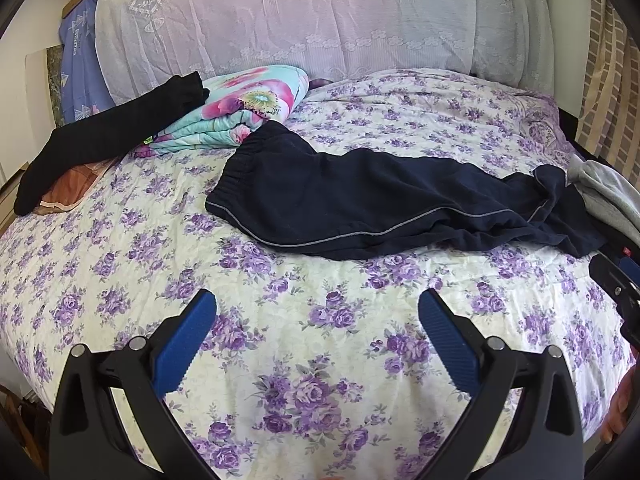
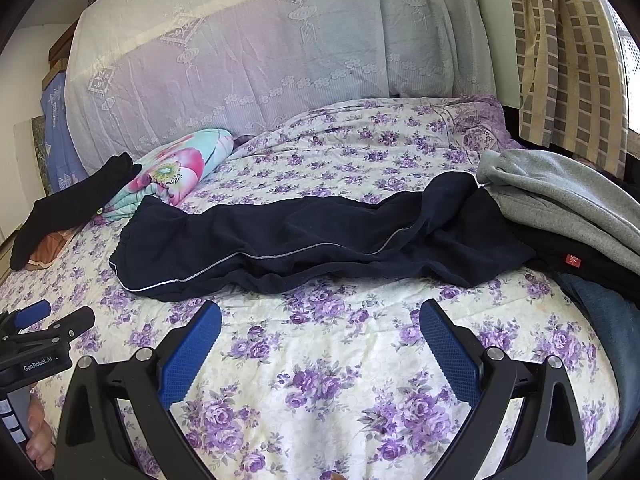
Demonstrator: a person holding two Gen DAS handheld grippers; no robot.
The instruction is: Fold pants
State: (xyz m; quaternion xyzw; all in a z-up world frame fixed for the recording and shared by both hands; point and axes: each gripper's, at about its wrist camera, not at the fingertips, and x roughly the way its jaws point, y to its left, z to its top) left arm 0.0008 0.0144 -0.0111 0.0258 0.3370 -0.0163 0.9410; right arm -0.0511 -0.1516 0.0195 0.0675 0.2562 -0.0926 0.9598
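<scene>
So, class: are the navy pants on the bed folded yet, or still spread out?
Spread out, not folded: the navy pants lie full-length and rumpled across the bed, waistband at one end.

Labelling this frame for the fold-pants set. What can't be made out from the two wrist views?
- Navy pants: leg cuffs bunched on the right in the left wrist view; in the right wrist view they run under the grey sweatshirt.
- Red tag: text too small, right wrist view.
- Dark clothes under the sweatshirt: cut off by the lens edge.
- Hand: only fingers show, bottom left.
- Left gripper and right gripper: both open, empty.
</scene>
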